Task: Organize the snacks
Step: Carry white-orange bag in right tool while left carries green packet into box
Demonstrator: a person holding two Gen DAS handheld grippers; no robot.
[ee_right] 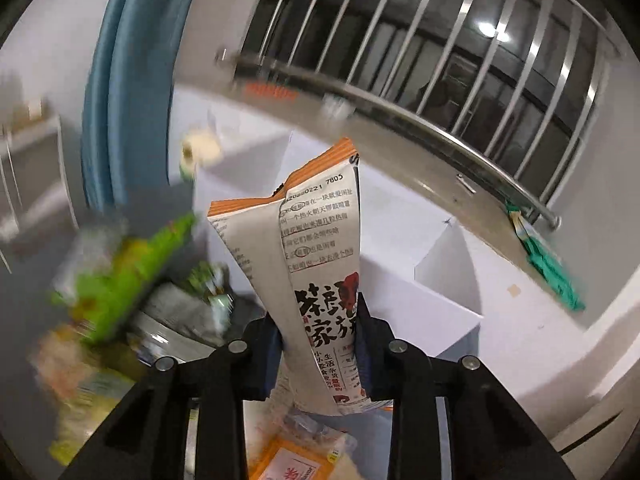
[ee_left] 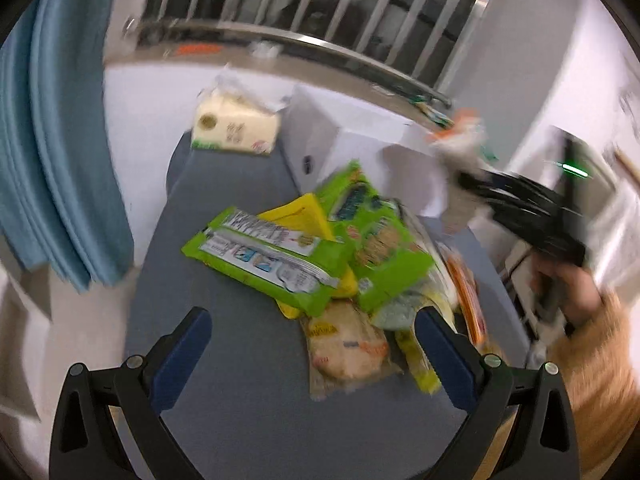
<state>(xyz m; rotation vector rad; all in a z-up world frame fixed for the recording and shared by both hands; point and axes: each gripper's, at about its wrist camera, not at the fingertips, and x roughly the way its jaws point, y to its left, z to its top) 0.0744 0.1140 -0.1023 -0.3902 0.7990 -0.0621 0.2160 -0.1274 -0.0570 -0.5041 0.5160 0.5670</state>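
In the right wrist view we see our right gripper [ee_right: 318,344] clamped on an orange-topped grey packet [ee_right: 316,264], which stands upright at the frame's centre, pinched near its lower half between the two pads and held up off the surface. Behind it, right of centre, sits a white box [ee_right: 444,280] with dividers, and a blurred heap of green packs [ee_right: 120,280] fills the lower left. In the left wrist view our left gripper [ee_left: 312,328] is spread wide at the bottom of the frame with nothing between its blue pads [ee_left: 180,356], hanging above a grey mat [ee_left: 224,208]. The snack pile [ee_left: 320,260] lies in the middle of that mat: a green pack [ee_left: 264,256] on top at centre left, a yellow one [ee_left: 300,212] under it, paler packets at lower centre. A tissue pack [ee_left: 236,128] rests at the mat's far end, upper centre, just beside the box. At the right edge the right gripper shows blurred, the packet in its grip, while a blue curtain [ee_left: 60,160] hangs along the left and window bars [ee_left: 320,0] run across the top.
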